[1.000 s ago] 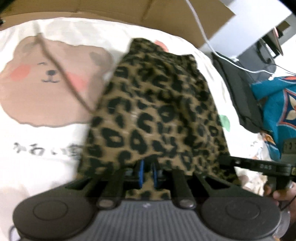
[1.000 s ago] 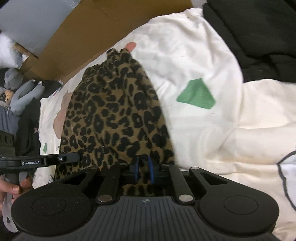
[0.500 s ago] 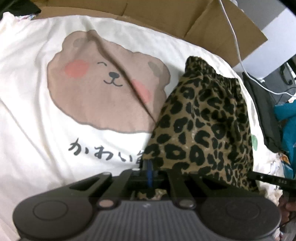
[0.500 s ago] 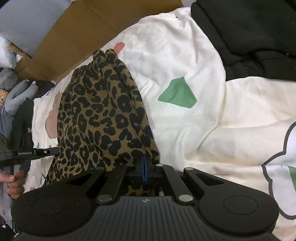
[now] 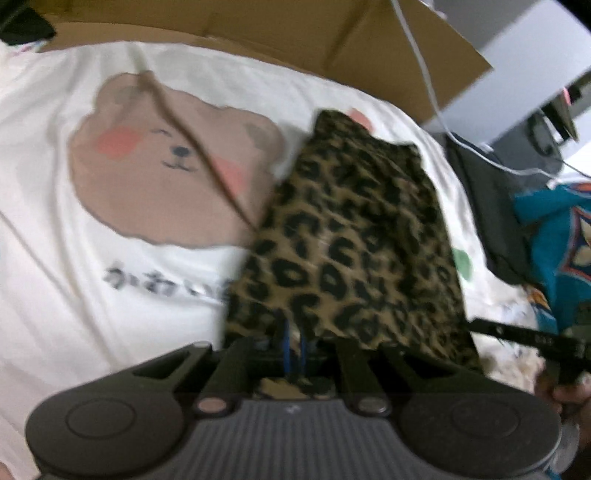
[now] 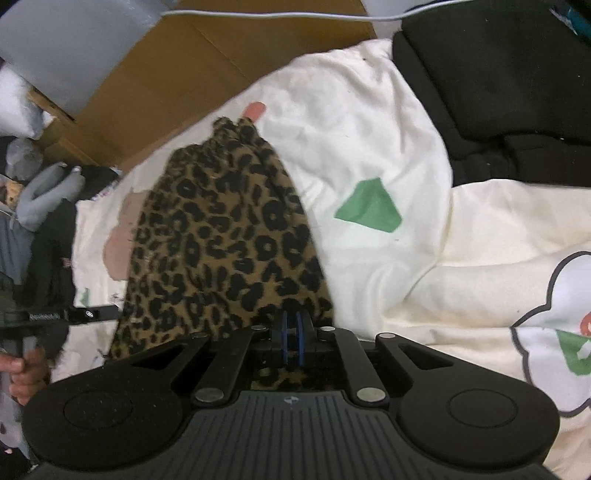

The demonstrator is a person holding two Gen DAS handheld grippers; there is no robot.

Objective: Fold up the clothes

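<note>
A leopard-print garment [image 5: 354,236] [image 6: 221,236] lies lengthwise on a cream bedspread [image 5: 55,295] printed with a brown bear. Its near edge is pinched at two corners. My left gripper [image 5: 293,332] is shut on the near left corner, with cloth bunched between the blue pads. My right gripper [image 6: 291,325] is shut on the near right corner in the same way. Each view also shows the other gripper's black bar at the side of the garment. The far, gathered end rests on the bedspread.
Brown cardboard [image 5: 258,33] stands behind the bed, with a white cable [image 5: 424,74] hanging over it. A black garment [image 6: 517,92] lies at the far right, a teal patterned cloth [image 5: 554,240] beside it. A grey plush toy [image 6: 44,192] sits at the left. A hand [image 6: 22,369] grips the left handle.
Both pairs of blue pads have closed on the garment's near edge. The left view swung to the left and part-way back, and the near edge has lifted slightly.
</note>
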